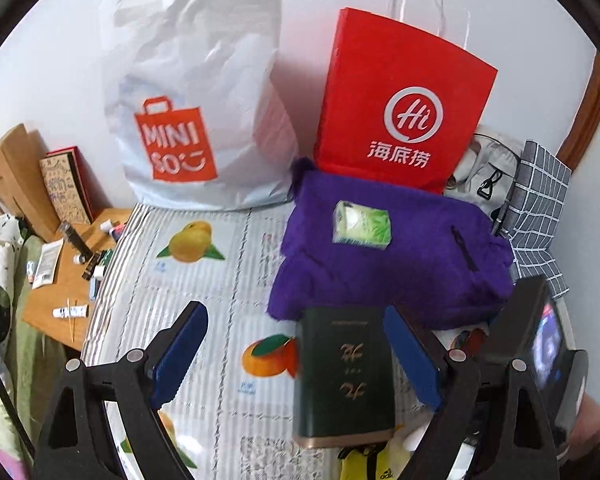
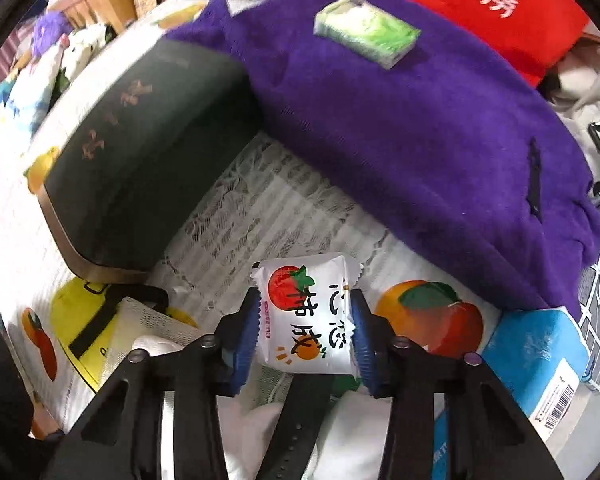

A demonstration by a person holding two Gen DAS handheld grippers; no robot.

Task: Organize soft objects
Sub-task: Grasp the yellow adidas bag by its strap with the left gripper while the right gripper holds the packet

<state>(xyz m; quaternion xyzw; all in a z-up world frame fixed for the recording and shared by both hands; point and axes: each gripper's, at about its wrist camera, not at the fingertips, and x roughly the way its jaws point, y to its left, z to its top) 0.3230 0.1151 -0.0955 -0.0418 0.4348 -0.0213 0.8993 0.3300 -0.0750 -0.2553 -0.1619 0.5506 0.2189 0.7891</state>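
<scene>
Blue-padded right gripper [image 2: 305,330] tipped steeply down, clamped on white snack packet [image 2: 308,316], left gripper [image 1: 296,360] spread wide, holding nothing

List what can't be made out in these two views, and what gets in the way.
- White Miniso bag and red paper bag, left wrist view: contents hidden by their own walls.
- Gold lettering on the dark green box, both views: blurred.
- Items under the right tongs, right wrist view: covered by the tongs and the snack packet they grip.
- Small bottles on the wooden stand, left wrist view: too small.
</scene>
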